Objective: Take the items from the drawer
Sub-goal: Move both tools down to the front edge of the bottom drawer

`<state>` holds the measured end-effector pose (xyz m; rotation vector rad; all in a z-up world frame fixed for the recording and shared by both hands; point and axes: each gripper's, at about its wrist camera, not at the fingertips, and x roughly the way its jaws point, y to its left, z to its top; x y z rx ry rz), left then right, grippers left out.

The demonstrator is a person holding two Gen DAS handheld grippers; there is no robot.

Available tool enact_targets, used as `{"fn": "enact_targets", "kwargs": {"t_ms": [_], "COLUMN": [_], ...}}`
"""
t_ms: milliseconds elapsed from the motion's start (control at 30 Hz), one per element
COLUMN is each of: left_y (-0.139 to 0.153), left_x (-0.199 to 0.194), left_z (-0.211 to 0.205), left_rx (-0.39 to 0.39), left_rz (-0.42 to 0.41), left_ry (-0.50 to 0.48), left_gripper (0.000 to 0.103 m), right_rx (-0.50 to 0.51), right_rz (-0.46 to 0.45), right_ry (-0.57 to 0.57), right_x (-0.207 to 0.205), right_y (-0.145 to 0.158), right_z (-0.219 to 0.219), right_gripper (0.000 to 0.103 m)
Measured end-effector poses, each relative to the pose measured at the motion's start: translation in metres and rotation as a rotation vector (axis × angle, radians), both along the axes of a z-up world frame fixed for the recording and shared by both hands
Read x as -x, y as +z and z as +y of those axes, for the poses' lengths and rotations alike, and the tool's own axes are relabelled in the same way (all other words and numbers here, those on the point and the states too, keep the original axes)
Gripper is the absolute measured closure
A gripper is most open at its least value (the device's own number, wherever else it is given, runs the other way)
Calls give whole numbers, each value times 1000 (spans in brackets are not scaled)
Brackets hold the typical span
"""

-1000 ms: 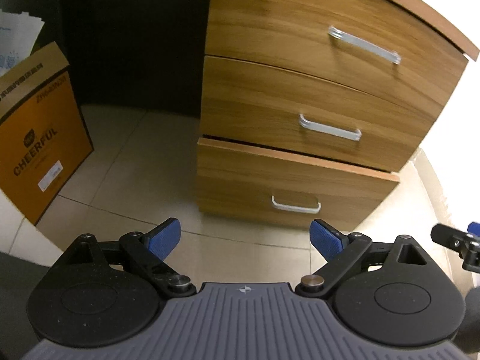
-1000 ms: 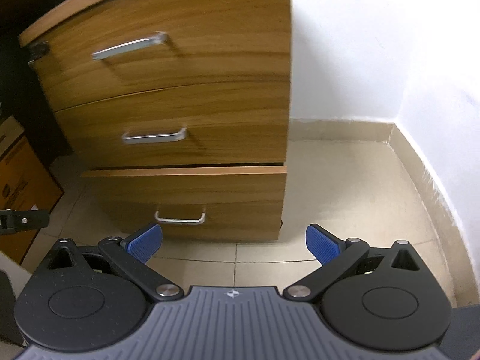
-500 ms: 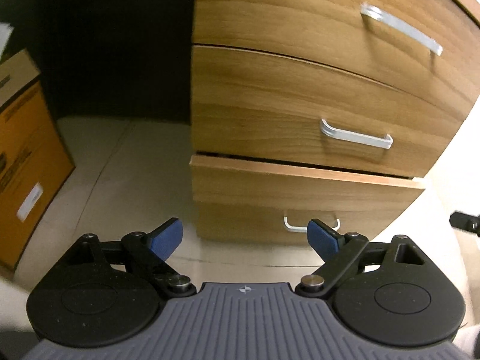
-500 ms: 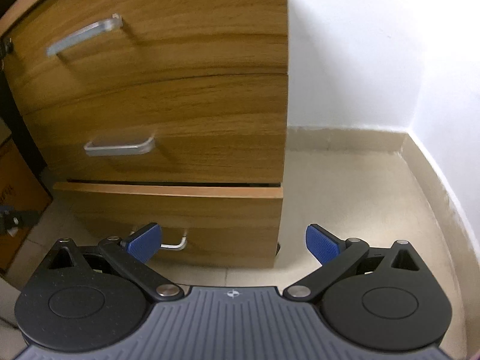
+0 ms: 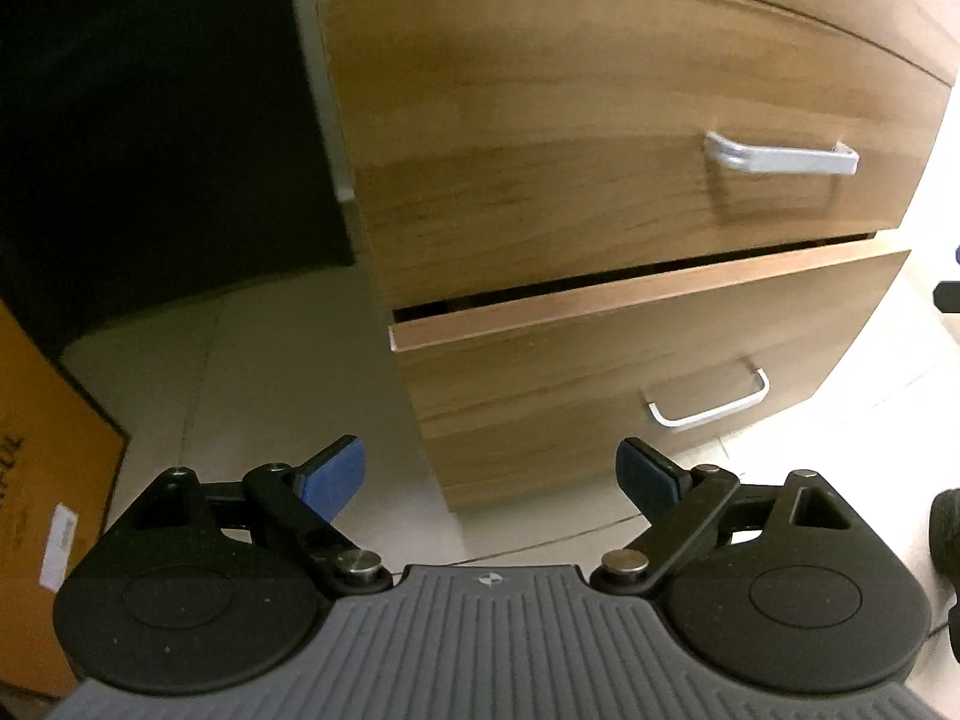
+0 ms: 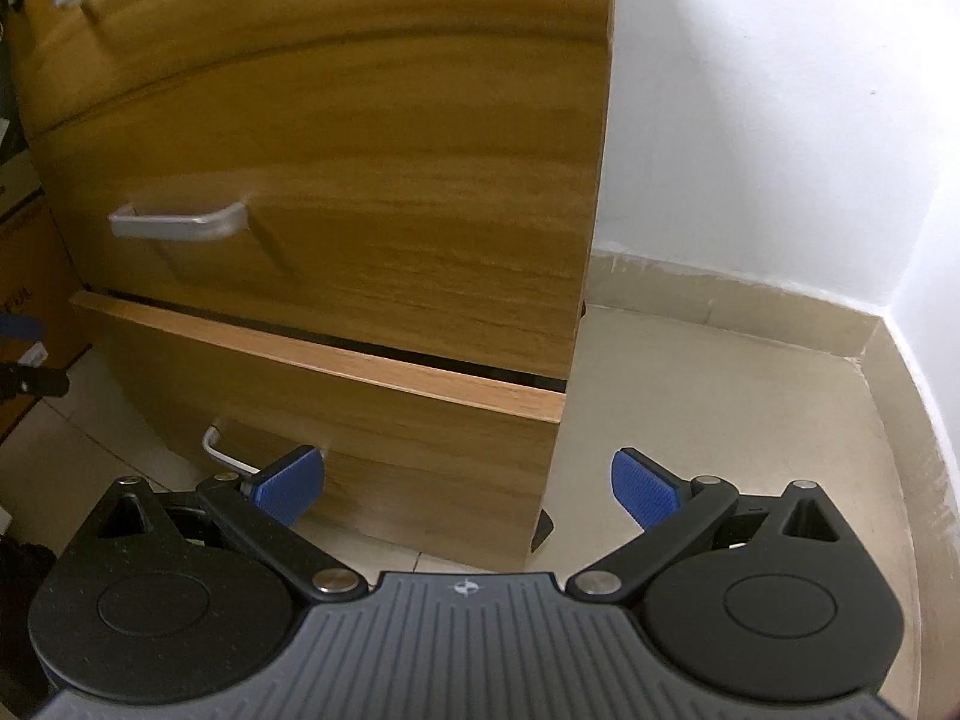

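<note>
A wooden drawer cabinet stands on the tiled floor. Its bottom drawer (image 5: 600, 372) is pulled out a little, with a thin dark gap above it; the inside is hidden. The drawer's silver handle (image 5: 711, 405) lies just beyond and right of my left gripper (image 5: 492, 477), which is open and empty near the drawer's left corner. In the right wrist view the same drawer (image 6: 360, 414) shows, and my right gripper (image 6: 468, 483) is open and empty at its right corner. Its left fingertip (image 6: 288, 483) partly covers the handle (image 6: 219, 450).
The closed middle drawer has a silver handle (image 5: 780, 156) (image 6: 180, 223). An orange cardboard box (image 5: 42, 480) stands on the floor at the left. A white wall (image 6: 780, 120) and a beige skirting corner (image 6: 864, 348) lie right of the cabinet.
Both grippers have moved lower and closer to the cabinet; the bottom drawer now fills more of each view. Both stay open. The drawer's gap looks unchanged.
</note>
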<state>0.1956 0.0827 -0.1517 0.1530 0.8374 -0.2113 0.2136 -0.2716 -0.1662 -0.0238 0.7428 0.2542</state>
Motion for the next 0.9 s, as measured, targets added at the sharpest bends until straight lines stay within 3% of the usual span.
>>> {"fn": "enact_targets", "kwargs": {"t_ms": [267,567,800,900], "left_y": [-8,-14,-16,-16], "left_x": [-29,-52,-53,-50], "left_z": [15,15,8,8], "left_rx": [38,84,48,37], "left_rz": [-37,5,4,-1], "left_ry": [-74,-216,-235,-244], "left_gripper": [10,12,12,14], "right_rx": [-23,-34,-56,-13], "right_rz": [0,-10,6,4], "right_ry": [103,165,214,240], "right_x": [-26,-40,-41,-47], "right_y": [-13,-17,-21,-22], "right_z": [-5,-3,-2,7], "right_gripper": [0,0,0,0]}}
